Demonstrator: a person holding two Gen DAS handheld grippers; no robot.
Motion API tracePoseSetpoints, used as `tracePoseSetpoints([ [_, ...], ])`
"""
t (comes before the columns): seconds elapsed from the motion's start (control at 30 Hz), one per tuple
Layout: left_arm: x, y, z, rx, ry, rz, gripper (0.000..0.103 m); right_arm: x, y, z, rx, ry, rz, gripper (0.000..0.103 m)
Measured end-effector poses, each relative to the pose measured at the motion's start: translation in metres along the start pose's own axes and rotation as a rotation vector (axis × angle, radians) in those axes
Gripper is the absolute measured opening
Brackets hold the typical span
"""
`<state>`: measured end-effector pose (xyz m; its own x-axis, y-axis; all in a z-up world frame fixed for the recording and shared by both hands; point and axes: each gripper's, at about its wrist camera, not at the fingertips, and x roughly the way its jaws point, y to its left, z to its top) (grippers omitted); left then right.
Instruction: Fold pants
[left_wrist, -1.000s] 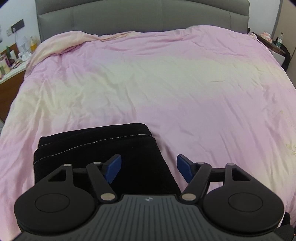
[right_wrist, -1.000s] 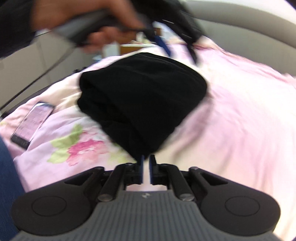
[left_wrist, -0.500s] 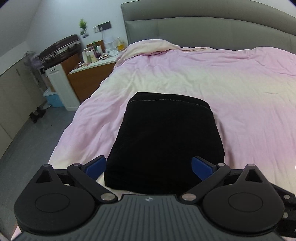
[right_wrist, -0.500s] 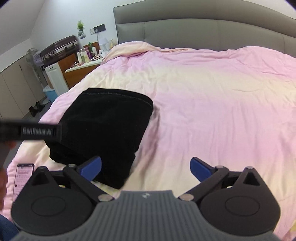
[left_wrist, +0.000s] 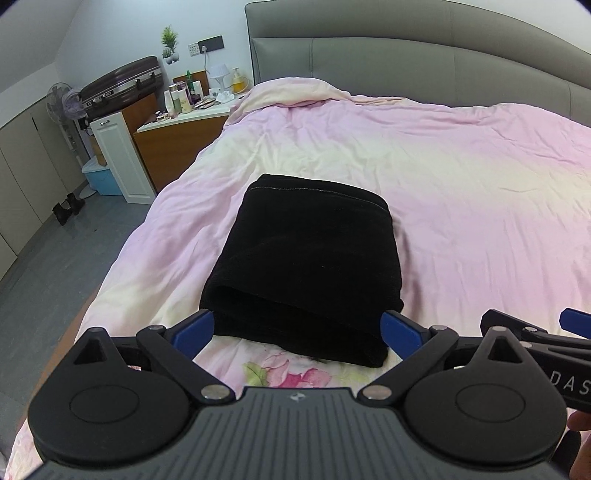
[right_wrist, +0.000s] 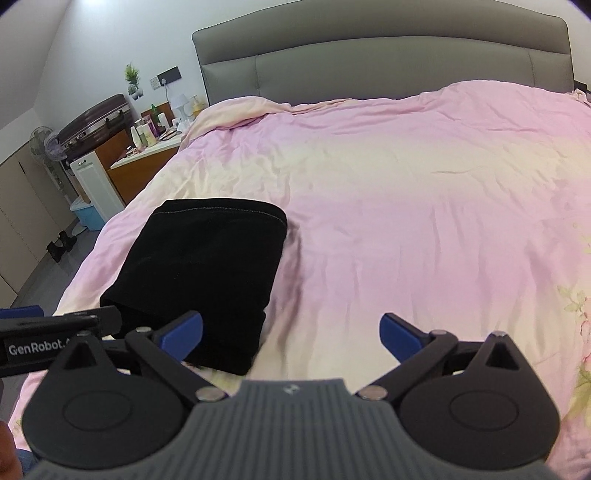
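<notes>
While both grippers are hanging spread wide and holding nothing, the folded pants (left_wrist: 306, 266) are lying on the pink bed (left_wrist: 461, 184). Low in the left wrist frame, the left gripper (left_wrist: 297, 330) is straddling the pants' near edge. The right gripper (right_wrist: 291, 330) is sitting just right of the pants (right_wrist: 207, 273), which are filling that frame's lower left.

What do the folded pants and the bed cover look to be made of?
Pants: black, matte, slightly fuzzy, probably a thick knit or velvety fabric; the folded edges look thick and rounded. Bed cover: pink to cream, thin and smooth with fine creases and a faint sheen, perhaps cotton sateen.
</notes>
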<state>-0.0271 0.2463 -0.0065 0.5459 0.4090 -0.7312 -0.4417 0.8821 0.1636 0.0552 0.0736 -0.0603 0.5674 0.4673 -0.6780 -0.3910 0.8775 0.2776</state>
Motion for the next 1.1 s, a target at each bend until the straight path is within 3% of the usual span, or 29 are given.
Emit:
tracePoseSetpoints([
  [1.1,-0.009,-0.010,-0.012,-0.011,0.008,0.022,0.103,-0.007,-0.010,-0.002,-0.006,-0.006,-0.019,0.098],
])
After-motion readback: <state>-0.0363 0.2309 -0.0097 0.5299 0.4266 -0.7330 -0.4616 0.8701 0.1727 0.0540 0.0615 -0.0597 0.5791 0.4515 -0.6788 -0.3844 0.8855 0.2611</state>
